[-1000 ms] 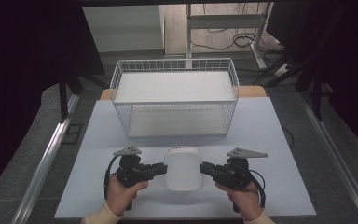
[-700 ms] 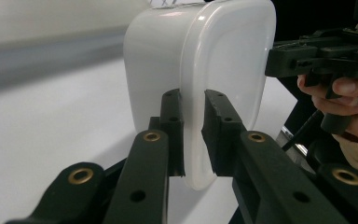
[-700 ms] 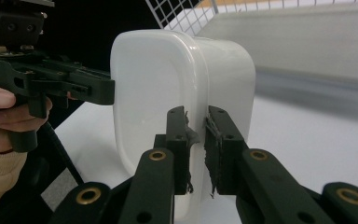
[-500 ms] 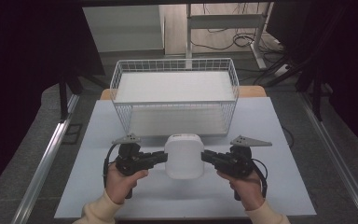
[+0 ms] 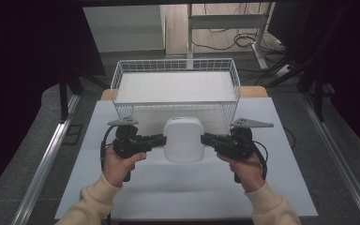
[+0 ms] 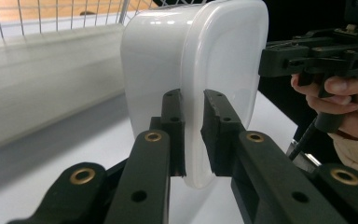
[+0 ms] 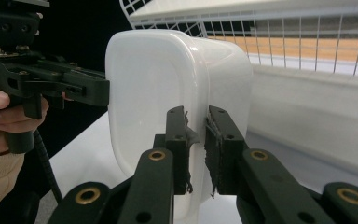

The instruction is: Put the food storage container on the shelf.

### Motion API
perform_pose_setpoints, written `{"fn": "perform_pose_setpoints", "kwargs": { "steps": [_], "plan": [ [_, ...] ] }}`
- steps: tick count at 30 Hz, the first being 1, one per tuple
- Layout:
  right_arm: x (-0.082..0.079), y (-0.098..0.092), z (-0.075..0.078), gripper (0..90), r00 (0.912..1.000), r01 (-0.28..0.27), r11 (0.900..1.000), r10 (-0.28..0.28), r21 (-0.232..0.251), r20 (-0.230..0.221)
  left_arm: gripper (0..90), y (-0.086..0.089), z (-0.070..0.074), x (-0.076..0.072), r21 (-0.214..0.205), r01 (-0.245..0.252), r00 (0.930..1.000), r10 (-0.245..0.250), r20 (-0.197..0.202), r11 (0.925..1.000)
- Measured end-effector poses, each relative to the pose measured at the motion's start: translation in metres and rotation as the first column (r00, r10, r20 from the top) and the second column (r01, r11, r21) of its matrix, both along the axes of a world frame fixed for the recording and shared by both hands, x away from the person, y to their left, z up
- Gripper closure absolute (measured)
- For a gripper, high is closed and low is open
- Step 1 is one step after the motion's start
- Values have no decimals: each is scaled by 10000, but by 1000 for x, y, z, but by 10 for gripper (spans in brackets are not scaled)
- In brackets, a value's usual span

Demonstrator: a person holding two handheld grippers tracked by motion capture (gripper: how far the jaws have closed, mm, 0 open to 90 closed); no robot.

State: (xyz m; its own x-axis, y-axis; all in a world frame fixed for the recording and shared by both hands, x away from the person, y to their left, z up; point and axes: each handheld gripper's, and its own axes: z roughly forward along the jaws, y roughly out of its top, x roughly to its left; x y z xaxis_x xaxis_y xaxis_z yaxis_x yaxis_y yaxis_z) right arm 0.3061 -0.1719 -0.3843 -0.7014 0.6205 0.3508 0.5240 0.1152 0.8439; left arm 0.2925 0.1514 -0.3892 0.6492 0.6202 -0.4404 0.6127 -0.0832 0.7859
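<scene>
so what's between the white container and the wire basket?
Nothing. In the high view the white container, clamped at its rim by the left gripper and right gripper, hangs just before the wire basket, with bare white table beneath.

The way toward twelve o'clock was barred by the wire basket (image 5: 176, 89), just beyond the held white container (image 5: 183, 139). Bare worktop (image 5: 187, 187) was left open toward six o'clock.

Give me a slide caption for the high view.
Two handheld grippers clamp a white container before a wire basket.
</scene>
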Motion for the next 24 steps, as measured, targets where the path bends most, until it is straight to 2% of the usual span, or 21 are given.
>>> {"fn": "perform_pose_setpoints", "kwargs": {
  "steps": [7, 11, 16, 24],
  "plan": [
    [15, 3, 13, 801, 9999, 36, 10000, -36, 8, 94, 800, 4, 13, 15, -67, 40, 9999, -39, 110, 10000],
    [21, 4, 19, 800, 9999, 40, 10000, -41, 38, 146, 801, 5, 21, 21, 51, 35, 9997, -36, 228, 10000],
    [32, 7, 28, 800, 9996, 33, 10000, -35, 39, 276, 802, 8, 31, 31, -101, 37, 9997, -35, 223, 9999],
    [48, 12, 49, 799, 9991, -39, 10000, 37, 50, 429, 803, 14, 50, 46, -109, 70, 9991, -65, 420, 9999]
  ]
}}
